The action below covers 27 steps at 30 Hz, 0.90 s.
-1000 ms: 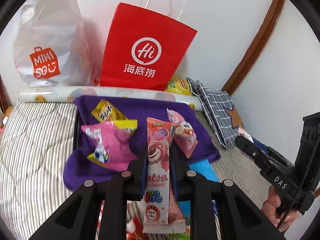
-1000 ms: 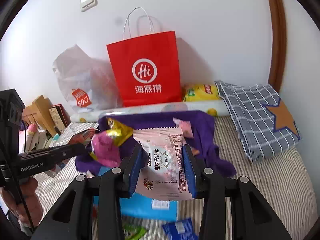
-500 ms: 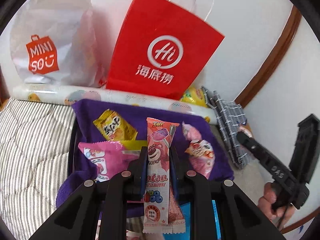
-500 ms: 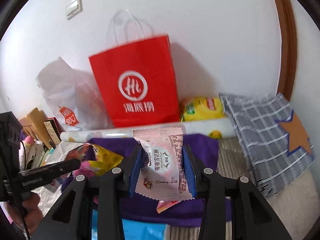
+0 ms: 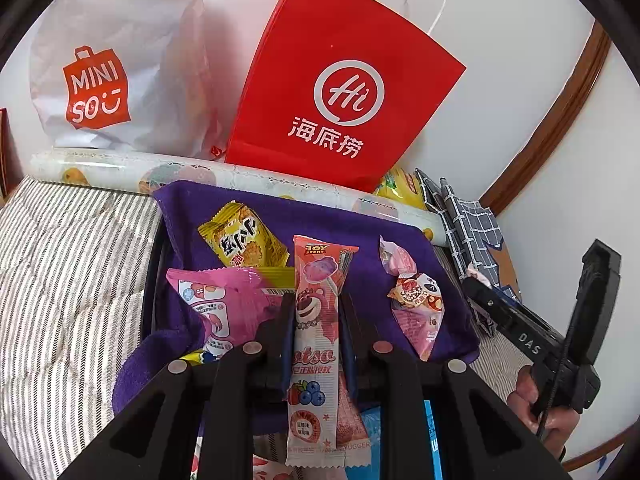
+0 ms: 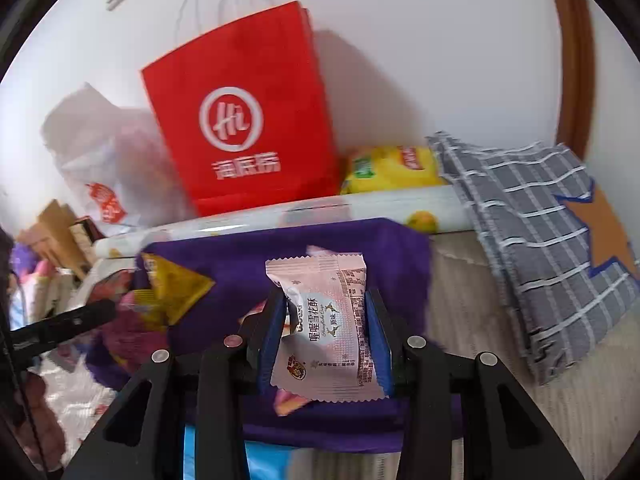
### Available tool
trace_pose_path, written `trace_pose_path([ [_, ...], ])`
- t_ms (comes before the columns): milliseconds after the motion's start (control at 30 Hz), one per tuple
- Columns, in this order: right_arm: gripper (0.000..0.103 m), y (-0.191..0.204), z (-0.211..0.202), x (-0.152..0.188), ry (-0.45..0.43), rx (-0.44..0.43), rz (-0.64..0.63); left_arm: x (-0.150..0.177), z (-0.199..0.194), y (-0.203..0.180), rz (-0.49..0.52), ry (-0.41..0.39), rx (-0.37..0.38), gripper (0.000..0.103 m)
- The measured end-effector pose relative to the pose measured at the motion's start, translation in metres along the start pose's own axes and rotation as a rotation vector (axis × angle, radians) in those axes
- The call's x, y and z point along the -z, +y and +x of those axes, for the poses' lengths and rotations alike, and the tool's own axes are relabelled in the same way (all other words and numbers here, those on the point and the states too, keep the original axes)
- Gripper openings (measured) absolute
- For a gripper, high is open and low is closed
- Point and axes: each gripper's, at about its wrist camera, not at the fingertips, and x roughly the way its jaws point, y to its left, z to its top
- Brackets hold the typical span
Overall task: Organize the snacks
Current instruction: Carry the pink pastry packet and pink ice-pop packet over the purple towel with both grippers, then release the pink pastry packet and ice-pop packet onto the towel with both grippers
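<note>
Landmark: purple towel (image 5: 320,220) spread on the striped bedding (image 5: 68,264), below the red paper bag (image 5: 340,80).
Far left of the towel: white Miniso bag (image 5: 116,76) leans on the wall, with a printed roll (image 5: 120,168) lying along the towel's far edge.
Left part of the towel: yellow snack packet (image 5: 244,240) lies flat, and a pink snack packet (image 5: 224,308) lies just in front of it, overlapping its near edge.
Left gripper (image 5: 316,312): jaws nearly closed, clamped on a long pink Lotso candy stick (image 5: 318,340); the stick stands upright between the fingers, over the towel's middle near edge.
Right part of the towel: small pink twist-wrapped sweet (image 5: 416,300) lies on it, apart from the stick.
Right of the towel: grey checked cloth (image 5: 472,232) with a star patch sits on the bedding; a yellow bag (image 5: 400,192) sits between it and the red paper bag.
Right gripper (image 6: 326,316): jaws partly closed on a pale pink snowflake-crisp packet (image 6: 324,328), blue pads pressing its two sides; the packet is held above the towel's near half in the right wrist view.
Under the towel's near edge: a blue packet (image 6: 264,460) shows.
Right wrist view: background is blurred, so the snacks at the towel's left are hard to read.
</note>
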Motion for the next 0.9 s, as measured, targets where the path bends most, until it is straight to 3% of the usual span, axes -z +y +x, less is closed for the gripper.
trace_pose_path([
  [133,0.040,0.001,0.013,0.004,0.065,0.043,-0.037,0.002,-0.002,-0.003,0.016,-0.023,-0.010,0.019],
  [333,0.041,0.006,0.021,0.010,0.094,0.078,-0.092,0.003,0.002,-0.001,0.000,-0.012,0.008,0.019],
  [600,0.049,0.007,0.012,0.008,0.058,0.054,-0.087,0.004,0.006,0.003,-0.009,-0.022,0.001,0.019],
  [900,0.050,0.008,-0.003,0.002,0.018,-0.012,-0.045,-0.001,0.025,-0.008,-0.028,-0.029,-0.007,0.019],
])
